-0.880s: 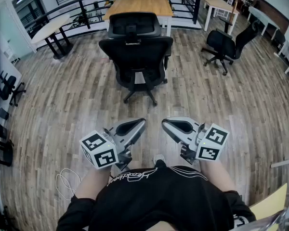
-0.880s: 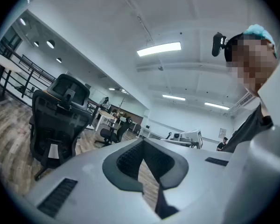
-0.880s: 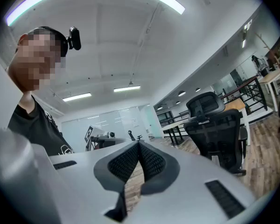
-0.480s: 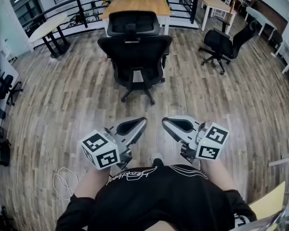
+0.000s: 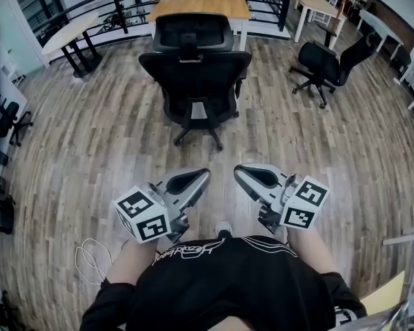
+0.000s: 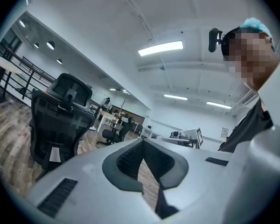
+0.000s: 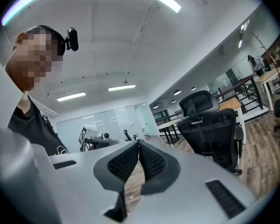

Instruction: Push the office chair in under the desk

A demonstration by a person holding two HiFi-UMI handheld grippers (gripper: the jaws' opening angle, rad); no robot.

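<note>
The floor (image 5: 90,150) is laid in matt wood planks with visible grain. The office chair (image 5: 195,74) is backed in black mesh on dark plastic. The desk (image 5: 201,4) is topped with smooth light wood. The left gripper (image 5: 205,174) and right gripper (image 5: 237,169) are shelled in matt pale-grey plastic and lined with dark, finely ribbed pads (image 6: 128,160).

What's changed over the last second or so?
Almost nothing. The view drifts slightly and the chair looks a touch larger, as if the person edged toward it. Nothing was grasped or released. The left gripper and right gripper stay shut, empty and side by side, short of the chair, which is still not under the desk.
</note>
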